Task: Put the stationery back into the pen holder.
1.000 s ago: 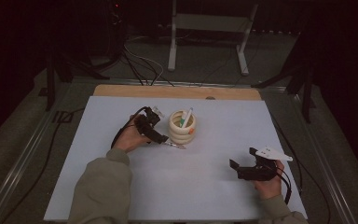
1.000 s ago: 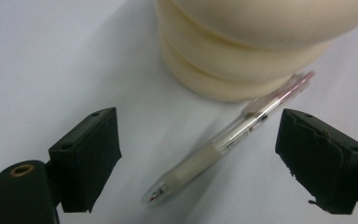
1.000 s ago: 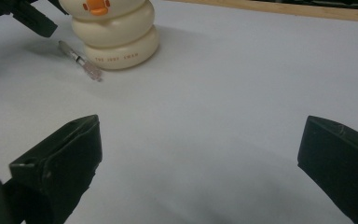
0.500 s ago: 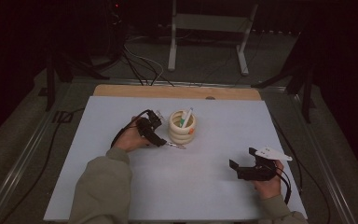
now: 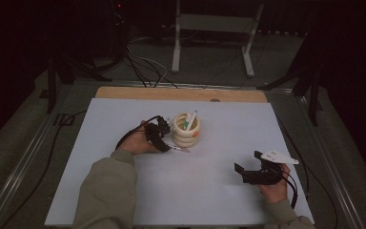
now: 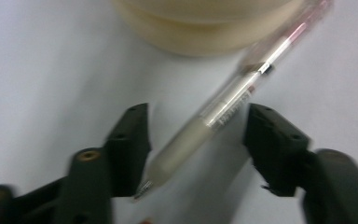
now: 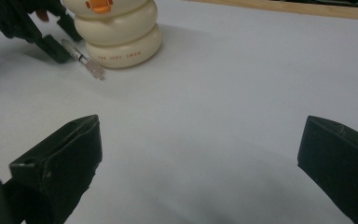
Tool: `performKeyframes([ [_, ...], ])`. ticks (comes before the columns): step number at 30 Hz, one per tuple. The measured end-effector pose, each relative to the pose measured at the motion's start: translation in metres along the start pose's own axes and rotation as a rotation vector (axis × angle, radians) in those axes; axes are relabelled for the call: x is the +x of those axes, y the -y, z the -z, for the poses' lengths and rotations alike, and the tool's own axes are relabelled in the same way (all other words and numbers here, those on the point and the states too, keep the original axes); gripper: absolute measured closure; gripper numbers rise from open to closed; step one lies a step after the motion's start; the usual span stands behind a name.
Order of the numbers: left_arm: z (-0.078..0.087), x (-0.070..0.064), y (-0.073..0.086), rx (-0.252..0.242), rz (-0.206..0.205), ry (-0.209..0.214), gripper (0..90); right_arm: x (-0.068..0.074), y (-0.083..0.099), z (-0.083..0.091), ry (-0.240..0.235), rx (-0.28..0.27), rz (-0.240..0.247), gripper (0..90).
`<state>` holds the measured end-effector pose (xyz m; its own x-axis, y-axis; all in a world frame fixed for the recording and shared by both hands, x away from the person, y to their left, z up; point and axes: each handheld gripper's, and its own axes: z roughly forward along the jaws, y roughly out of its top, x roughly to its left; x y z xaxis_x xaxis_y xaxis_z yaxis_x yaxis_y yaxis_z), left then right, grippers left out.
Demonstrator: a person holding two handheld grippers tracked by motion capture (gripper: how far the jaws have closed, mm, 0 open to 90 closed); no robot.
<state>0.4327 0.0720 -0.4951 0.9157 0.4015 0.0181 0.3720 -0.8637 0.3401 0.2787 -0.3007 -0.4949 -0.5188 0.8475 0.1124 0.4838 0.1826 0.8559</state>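
Note:
A clear pen [image 6: 223, 105] with a pink end lies flat on the white table, its far end against the foot of a cream ringed pen holder [image 6: 205, 28]. My left gripper [image 6: 196, 135] is open, one jaw on each side of the pen's barrel, with a gap at both sides. From above, the left gripper [image 5: 159, 138] sits just left of the holder [image 5: 186, 132], and the pen [image 5: 180, 149] pokes out to its right. A white-and-green pen [image 5: 189, 120] stands inside the holder. My right gripper [image 5: 250, 174] rests open and holds nothing at the front right.
The holder [image 7: 121, 32] carries an orange duck-bill mark, with the left gripper [image 7: 51, 46] and the pen [image 7: 86, 60] beside it. White sheet [image 5: 228, 138] covers the table; a wooden strip [image 5: 181, 94] runs along its far edge. Cables trail left of the left hand.
The left gripper has edged slightly down and right along the pen. The right gripper has stayed where it was.

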Motion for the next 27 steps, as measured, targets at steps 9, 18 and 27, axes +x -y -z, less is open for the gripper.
performKeyframes([
  [9, 0.001, -0.009, -0.001, 0.009, -0.087, 0.033, 72.6, 0.001, 0.000, -0.001, -0.007, 0.002, 0.003, 0.7],
  [18, 0.003, -0.017, -0.001, 0.014, -0.130, 0.051, 80.5, 0.000, 0.000, 0.001, -0.003, -0.004, -0.001, 0.7],
  [27, 0.004, -0.027, 0.005, -0.037, -0.132, 0.084, 80.6, -0.001, 0.000, 0.002, 0.002, -0.007, -0.006, 0.7],
])
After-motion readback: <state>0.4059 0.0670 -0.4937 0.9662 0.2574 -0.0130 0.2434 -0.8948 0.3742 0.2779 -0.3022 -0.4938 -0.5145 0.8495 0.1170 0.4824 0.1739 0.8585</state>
